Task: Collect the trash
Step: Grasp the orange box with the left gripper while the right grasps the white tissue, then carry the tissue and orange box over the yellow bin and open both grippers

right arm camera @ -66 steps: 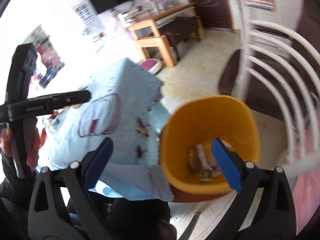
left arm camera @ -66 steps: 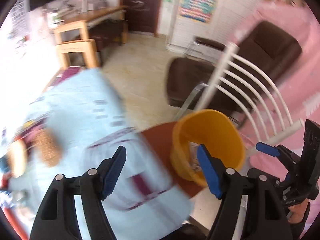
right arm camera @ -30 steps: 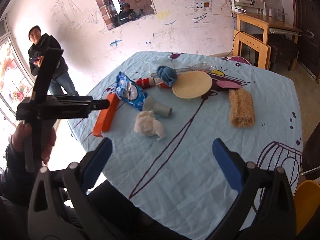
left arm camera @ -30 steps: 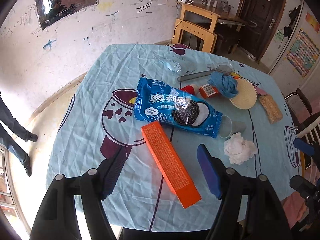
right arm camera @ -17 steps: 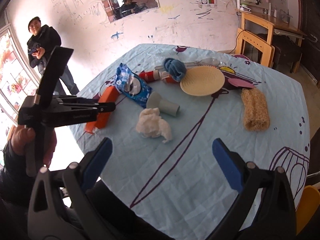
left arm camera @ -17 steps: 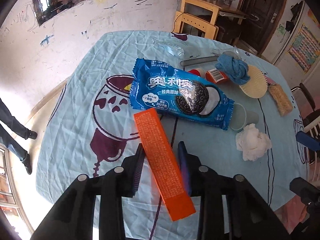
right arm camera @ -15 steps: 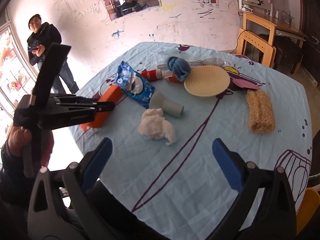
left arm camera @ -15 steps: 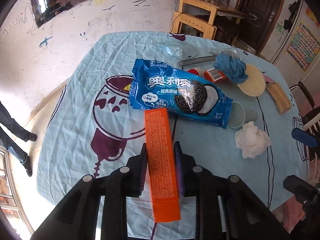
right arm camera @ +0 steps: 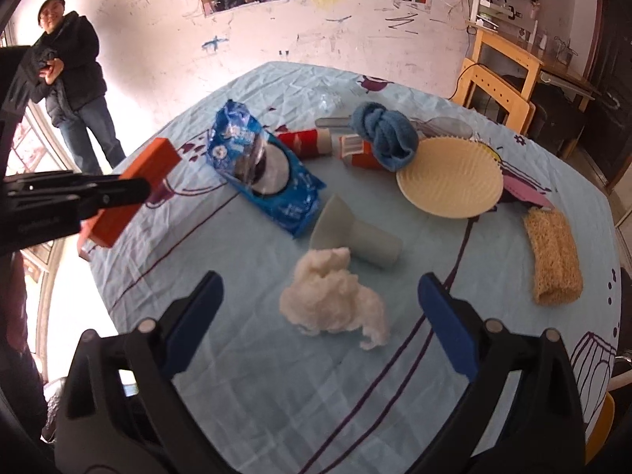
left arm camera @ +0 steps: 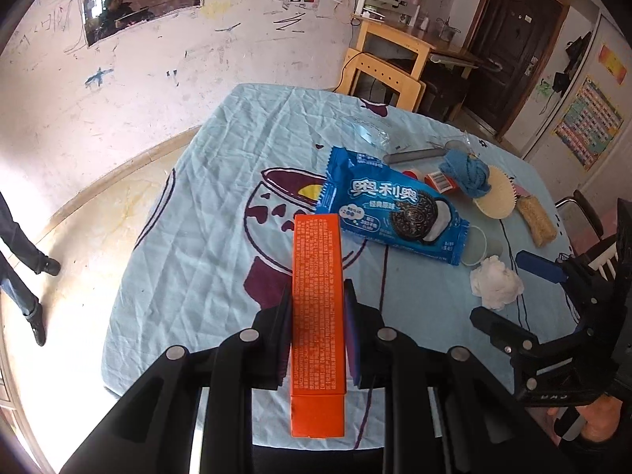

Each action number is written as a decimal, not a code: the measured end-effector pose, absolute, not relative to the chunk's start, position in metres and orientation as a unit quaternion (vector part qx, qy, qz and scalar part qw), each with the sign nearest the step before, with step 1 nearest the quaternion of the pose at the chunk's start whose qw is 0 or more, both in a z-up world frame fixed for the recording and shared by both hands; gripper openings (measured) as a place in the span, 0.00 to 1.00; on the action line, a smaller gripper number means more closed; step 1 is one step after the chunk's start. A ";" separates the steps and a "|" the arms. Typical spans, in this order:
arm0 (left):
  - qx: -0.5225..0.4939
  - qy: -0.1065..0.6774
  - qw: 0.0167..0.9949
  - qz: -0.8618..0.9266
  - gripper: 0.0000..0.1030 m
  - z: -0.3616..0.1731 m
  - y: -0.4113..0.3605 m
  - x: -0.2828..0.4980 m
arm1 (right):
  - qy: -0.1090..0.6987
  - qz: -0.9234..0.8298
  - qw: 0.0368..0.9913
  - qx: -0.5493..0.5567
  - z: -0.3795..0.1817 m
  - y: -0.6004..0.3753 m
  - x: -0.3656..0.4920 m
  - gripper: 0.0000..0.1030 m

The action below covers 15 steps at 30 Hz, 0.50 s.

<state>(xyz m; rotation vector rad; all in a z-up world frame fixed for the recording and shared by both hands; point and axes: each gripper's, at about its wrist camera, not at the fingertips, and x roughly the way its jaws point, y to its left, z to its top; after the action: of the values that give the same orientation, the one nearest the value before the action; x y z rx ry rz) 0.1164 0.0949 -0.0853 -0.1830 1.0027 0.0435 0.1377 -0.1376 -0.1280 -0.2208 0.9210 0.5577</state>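
My left gripper (left arm camera: 317, 296) is shut on a long orange box (left arm camera: 316, 316), which is lifted off the blue tablecloth (left arm camera: 205, 237) and sticks out past the fingers. From the right wrist, that orange box (right arm camera: 138, 181) hangs at the left in the left gripper (right arm camera: 98, 197). My right gripper (right arm camera: 320, 288) hovers just above a crumpled white tissue (right arm camera: 331, 292). Its jaws are closing, the tissue lies between them, and the pads stand clear of it. The tissue (left arm camera: 495, 282) also shows in the left wrist view beside the right gripper (left arm camera: 513, 296).
A blue cookie pack (right arm camera: 264, 173), a grey cup (right arm camera: 355, 233) on its side, a paper plate (right arm camera: 450, 181), a blue cloth (right arm camera: 385, 134), red cans (right arm camera: 304, 142) and a loofah (right arm camera: 553, 252) lie on the table. A person (right arm camera: 75, 79) stands at the far left. A yellow bin (right arm camera: 600, 434) peeks in lower right.
The left jaws closed on the orange box and raised it off the cloth. The right gripper came down and forward over the tissue, and its jaws narrowed a little.
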 end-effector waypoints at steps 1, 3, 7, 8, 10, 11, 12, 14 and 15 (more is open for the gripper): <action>-0.090 0.479 0.873 0.022 0.19 -0.085 0.098 0.118 | 0.437 0.256 0.855 -0.110 -0.128 -0.137 0.138 0.62; -0.094 0.477 0.874 0.023 0.19 -0.086 0.104 0.118 | 0.446 0.246 0.853 -0.116 -0.132 -0.136 0.141 0.54; -0.100 0.472 0.876 0.023 0.19 -0.085 0.110 0.114 | 0.450 0.238 0.852 -0.124 -0.136 -0.134 0.140 0.34; -0.101 0.471 0.876 0.023 0.19 -0.085 0.111 0.113 | 0.451 0.236 0.852 -0.122 -0.136 -0.135 0.140 0.25; -0.103 0.470 0.876 0.021 0.19 -0.085 0.112 0.112 | 0.448 0.230 0.856 -0.115 -0.133 -0.137 0.139 0.22; -0.103 0.469 0.877 0.021 0.19 -0.084 0.113 0.110 | 0.446 0.226 0.859 -0.112 -0.132 -0.139 0.138 0.21; -0.103 0.468 0.878 0.021 0.19 -0.084 0.114 0.110 | 0.441 0.224 0.862 -0.106 -0.130 -0.141 0.135 0.21; -0.102 0.464 0.880 0.021 0.19 -0.082 0.115 0.108 | 0.432 0.226 0.868 -0.097 -0.124 -0.145 0.130 0.21; -0.101 0.463 0.881 0.022 0.19 -0.081 0.116 0.107 | 0.426 0.227 0.871 -0.093 -0.119 -0.147 0.127 0.21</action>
<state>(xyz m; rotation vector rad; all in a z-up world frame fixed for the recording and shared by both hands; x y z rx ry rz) 0.1069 0.1162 -0.0808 -0.2100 0.9640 0.0453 0.1266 -0.1471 -0.1188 -0.1939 0.8905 0.4745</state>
